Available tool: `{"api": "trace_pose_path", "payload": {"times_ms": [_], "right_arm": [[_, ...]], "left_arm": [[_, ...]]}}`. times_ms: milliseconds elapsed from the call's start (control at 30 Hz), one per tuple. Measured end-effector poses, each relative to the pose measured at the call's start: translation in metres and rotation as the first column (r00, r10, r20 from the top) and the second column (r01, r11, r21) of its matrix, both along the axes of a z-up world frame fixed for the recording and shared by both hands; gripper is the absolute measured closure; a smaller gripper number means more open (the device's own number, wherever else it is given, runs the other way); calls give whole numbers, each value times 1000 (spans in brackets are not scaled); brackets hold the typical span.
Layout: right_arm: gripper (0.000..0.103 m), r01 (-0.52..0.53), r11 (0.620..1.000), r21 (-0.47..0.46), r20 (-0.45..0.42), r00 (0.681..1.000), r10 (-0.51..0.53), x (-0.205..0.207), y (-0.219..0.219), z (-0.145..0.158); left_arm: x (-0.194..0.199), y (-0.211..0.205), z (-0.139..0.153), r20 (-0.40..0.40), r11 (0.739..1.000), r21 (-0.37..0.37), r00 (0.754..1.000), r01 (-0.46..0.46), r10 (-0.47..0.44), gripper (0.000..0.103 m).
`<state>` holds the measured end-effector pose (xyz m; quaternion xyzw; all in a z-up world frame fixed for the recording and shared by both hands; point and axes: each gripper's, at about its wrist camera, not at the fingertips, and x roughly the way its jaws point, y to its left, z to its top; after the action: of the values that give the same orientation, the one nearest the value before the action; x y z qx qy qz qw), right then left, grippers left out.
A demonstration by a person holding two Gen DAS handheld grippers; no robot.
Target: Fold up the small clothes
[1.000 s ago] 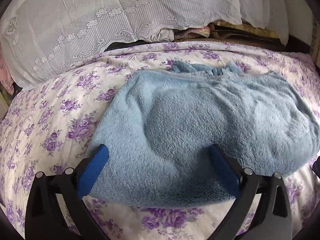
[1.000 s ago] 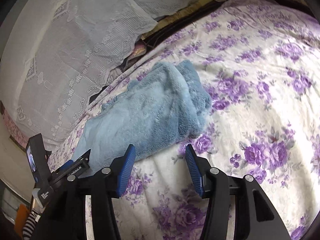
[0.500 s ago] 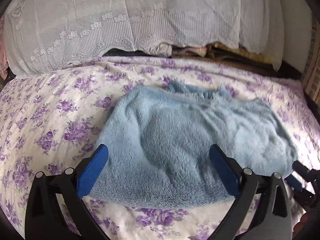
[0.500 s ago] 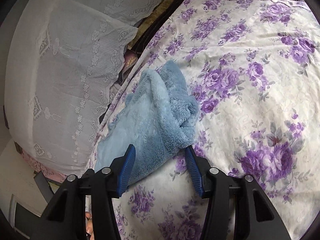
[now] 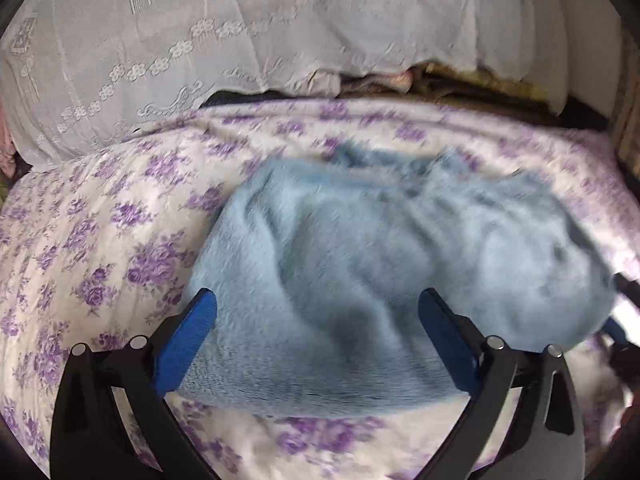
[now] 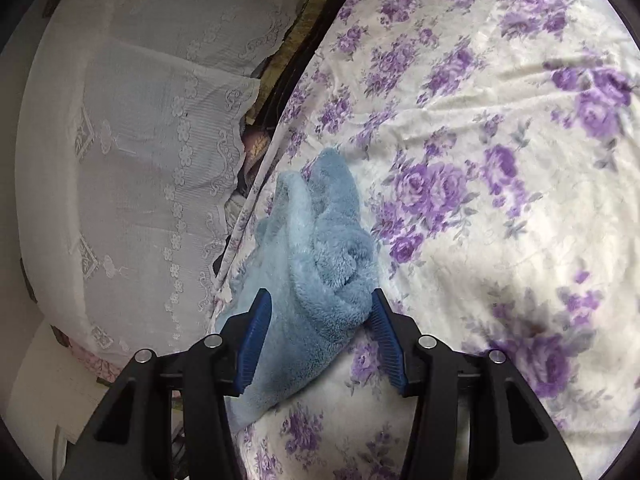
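Observation:
A fluffy light-blue garment lies folded on the floral bedspread. My left gripper is open, its jaws wide apart over the garment's near edge, with the cloth lying between and under them. My right gripper is open around the garment's bunched right end, with the cloth between its blue pads, which stand apart. The right gripper also shows at the right edge of the left wrist view.
A white lace cover drapes over a pile along the back of the bed. Dark and pink fabrics peek out below it. The purple-flowered bedspread stretches to the right of the garment.
My right gripper has moved forward so the garment's right end now sits between its jaws. The left gripper has stayed open over the near edge while the cloth shifted and blurred.

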<state>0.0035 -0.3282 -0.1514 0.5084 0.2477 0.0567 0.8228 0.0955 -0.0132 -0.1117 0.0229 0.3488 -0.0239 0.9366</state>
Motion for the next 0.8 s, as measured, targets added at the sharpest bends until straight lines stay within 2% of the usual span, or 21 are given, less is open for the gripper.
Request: {"api": "trace_pose_path", "payload": {"times_ms": [67,133,233,300,333,367,400,433,467,500,533,567,633,667,733,800], "right_arm": [[50,76,994,-73,8,997,-75,-12,-5,12],[50,117,983,-145,64,992,-108,-19,-4,27],[51,-8,982,-189,119,992,31,-2,17,43],[51,-85,982,-167,113,988,104,13,25,39],[53,-107,982,-157,82,989,121,22,25,32],[62,-92,986,-140,43,994,99,27,18,21],[85,-84,990,-109,29,996,88,31,11,12],[97,-76,996,-52,12,997,77,33,-3,0],[103,-69,998,-14,-1,998,69,33,-11,-6],[103,-62,997,45,5,998,62,31,-20,-11],[100,-49,997,54,6,999,49,28,-21,-9],[97,-28,999,19,13,1000,27,25,-20,0],[73,-28,994,-105,62,997,35,26,-6,29],[54,-49,986,-159,91,994,64,32,4,45],[52,-100,975,-200,121,985,125,49,23,63],[52,-156,971,-182,118,977,179,75,40,69]], "left_arm": [[-7,-7,12,29,1000,-17,999,17,-16,5],[-4,-19,14,20,999,-31,999,36,-35,5],[11,-46,-4,-52,996,-9,994,94,-94,5],[19,-55,-23,-95,994,38,991,100,-96,4],[20,-54,-31,-102,994,41,990,102,-98,4],[20,-48,-31,-98,994,11,989,112,-111,4],[20,-43,-28,-100,993,-9,988,117,-117,4],[19,-34,-23,-93,994,-27,990,107,-109,4],[18,-24,-18,-72,997,-21,995,72,-73,4],[18,-17,-15,-54,999,-7,998,41,-41,4],[20,-8,-11,-35,1000,13,999,0,0,4],[24,5,-5,-13,999,17,999,-48,49,4],[34,24,4,-14,996,-34,996,-83,83,4],[43,33,7,-36,993,-71,995,-96,93,4],[65,41,5,-82,991,-96,993,-98,90,4],[85,43,-2,-113,989,-74,986,-128,119,4]]}}
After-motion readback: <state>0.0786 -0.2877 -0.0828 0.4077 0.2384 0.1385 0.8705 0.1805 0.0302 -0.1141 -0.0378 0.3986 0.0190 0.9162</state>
